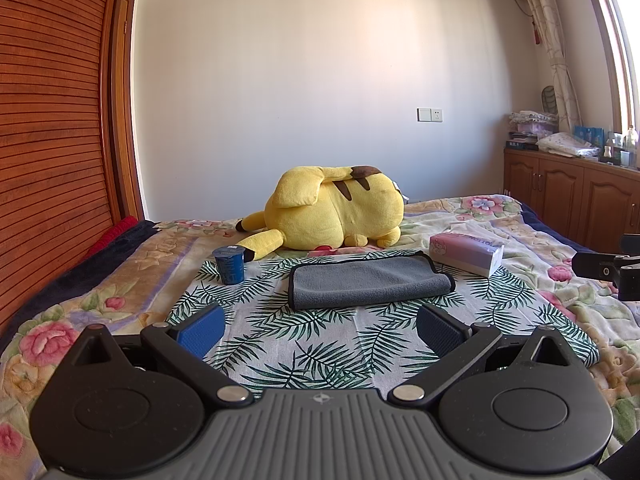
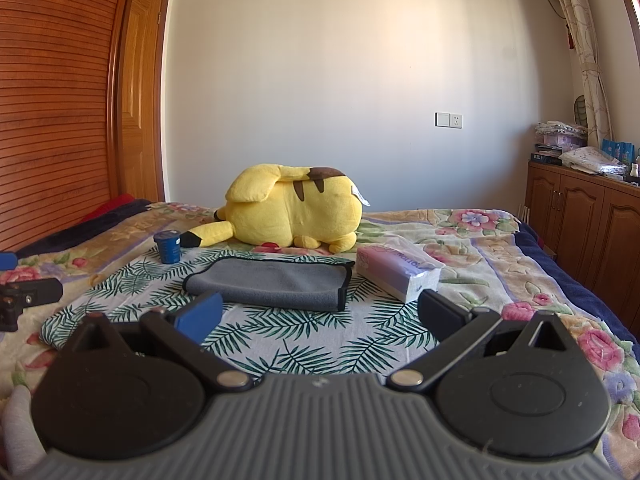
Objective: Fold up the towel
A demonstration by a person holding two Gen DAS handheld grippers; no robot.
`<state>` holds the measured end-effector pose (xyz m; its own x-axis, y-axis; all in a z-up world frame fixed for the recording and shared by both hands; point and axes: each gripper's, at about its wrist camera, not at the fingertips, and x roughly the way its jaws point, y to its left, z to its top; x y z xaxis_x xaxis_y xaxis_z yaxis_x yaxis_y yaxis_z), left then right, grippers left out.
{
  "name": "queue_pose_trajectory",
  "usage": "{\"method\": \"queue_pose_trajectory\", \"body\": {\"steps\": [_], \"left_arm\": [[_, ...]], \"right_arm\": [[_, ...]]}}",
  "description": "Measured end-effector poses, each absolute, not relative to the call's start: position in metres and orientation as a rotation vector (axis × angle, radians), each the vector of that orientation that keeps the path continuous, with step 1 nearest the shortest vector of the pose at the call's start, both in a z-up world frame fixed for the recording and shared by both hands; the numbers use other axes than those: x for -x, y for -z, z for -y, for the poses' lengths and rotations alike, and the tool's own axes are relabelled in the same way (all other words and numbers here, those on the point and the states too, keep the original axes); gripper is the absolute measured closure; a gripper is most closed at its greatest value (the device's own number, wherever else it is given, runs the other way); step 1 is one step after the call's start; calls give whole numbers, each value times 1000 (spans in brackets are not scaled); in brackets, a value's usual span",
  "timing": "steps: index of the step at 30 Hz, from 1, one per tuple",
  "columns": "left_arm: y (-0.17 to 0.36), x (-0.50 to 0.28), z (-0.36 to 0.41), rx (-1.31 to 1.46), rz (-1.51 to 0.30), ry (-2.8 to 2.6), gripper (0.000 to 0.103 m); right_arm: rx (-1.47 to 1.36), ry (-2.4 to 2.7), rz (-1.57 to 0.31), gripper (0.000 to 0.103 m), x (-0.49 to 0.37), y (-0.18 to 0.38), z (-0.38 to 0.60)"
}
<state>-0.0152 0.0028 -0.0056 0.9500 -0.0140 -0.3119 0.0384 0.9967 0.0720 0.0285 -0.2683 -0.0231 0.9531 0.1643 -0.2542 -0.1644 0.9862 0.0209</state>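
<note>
A grey towel (image 1: 368, 282) with a dark hem lies folded over on a leaf-print cloth (image 1: 320, 344) on the bed; it also shows in the right wrist view (image 2: 268, 282). My left gripper (image 1: 320, 332) is open and empty, held above the cloth just in front of the towel. My right gripper (image 2: 320, 318) is open and empty, in front of the towel's right part. Part of the right gripper shows at the right edge of the left wrist view (image 1: 612, 270). Part of the left gripper shows at the left edge of the right wrist view (image 2: 24, 292).
A yellow plush toy (image 1: 336, 212) lies behind the towel. A blue cup (image 1: 230, 266) stands at the cloth's far left corner. A tissue pack (image 1: 466, 254) lies right of the towel. A wooden wardrobe (image 1: 52, 140) stands at left, cabinets (image 1: 580, 200) at right.
</note>
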Motion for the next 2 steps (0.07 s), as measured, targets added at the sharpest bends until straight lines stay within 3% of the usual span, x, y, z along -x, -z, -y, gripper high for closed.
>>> {"method": "queue_pose_trajectory", "body": {"steps": [2], "left_arm": [[6, 15, -3, -79, -316, 26, 16]], "right_arm": [[1, -167, -258, 0, -28, 23, 268]]}}
